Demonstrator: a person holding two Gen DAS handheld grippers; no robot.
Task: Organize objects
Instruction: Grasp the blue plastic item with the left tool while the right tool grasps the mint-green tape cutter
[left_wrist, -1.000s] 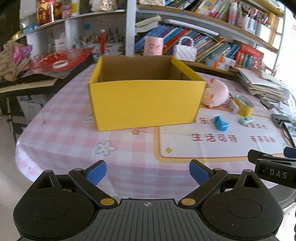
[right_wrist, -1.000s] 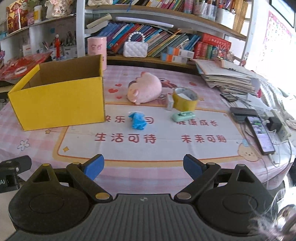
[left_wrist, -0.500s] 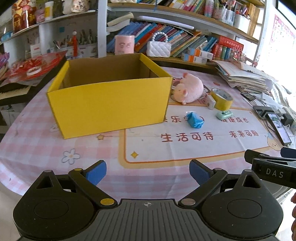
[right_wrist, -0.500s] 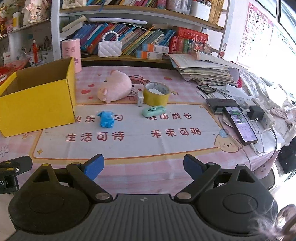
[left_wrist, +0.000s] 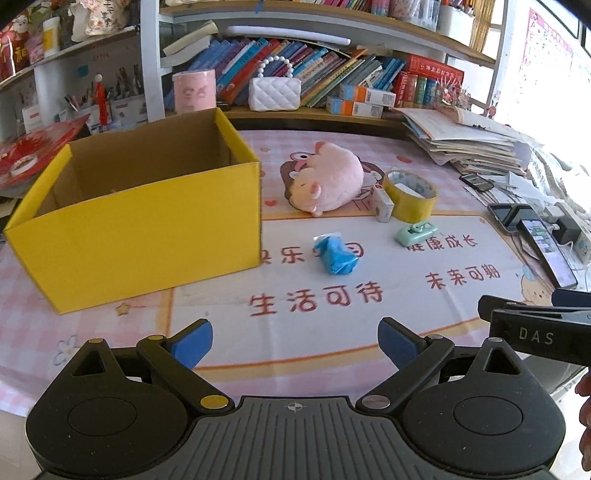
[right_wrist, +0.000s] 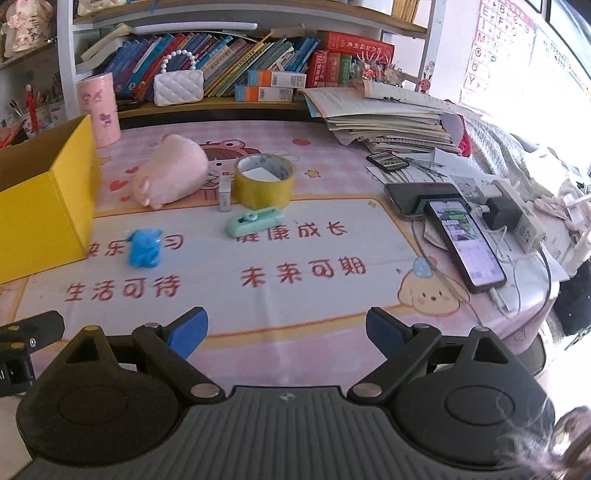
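Note:
An open, empty yellow cardboard box (left_wrist: 147, 236) stands on the left of the table; it also shows in the right wrist view (right_wrist: 44, 214). To its right lie a pink plush pig (left_wrist: 327, 182) (right_wrist: 170, 171), a blue crumpled packet (left_wrist: 335, 254) (right_wrist: 144, 248), a roll of yellow tape (left_wrist: 409, 197) (right_wrist: 264, 181), a mint correction-tape dispenser (left_wrist: 415, 232) (right_wrist: 253, 220) and a small white box (left_wrist: 383, 204) (right_wrist: 224, 194). My left gripper (left_wrist: 295, 341) is open and empty above the table's near edge. My right gripper (right_wrist: 286, 332) is open and empty, further right.
Phones and a charger (right_wrist: 465, 232) lie at the table's right edge, with a stack of papers (right_wrist: 388, 122) behind. A pink cup (right_wrist: 99, 109), a white handbag (right_wrist: 178, 86) and shelves of books stand at the back. The right gripper's body (left_wrist: 535, 330) shows at lower right.
Both grippers have swung to the right and slightly forward; the box has shifted left in both views and the small objects have come nearer the centre. Both stay open.

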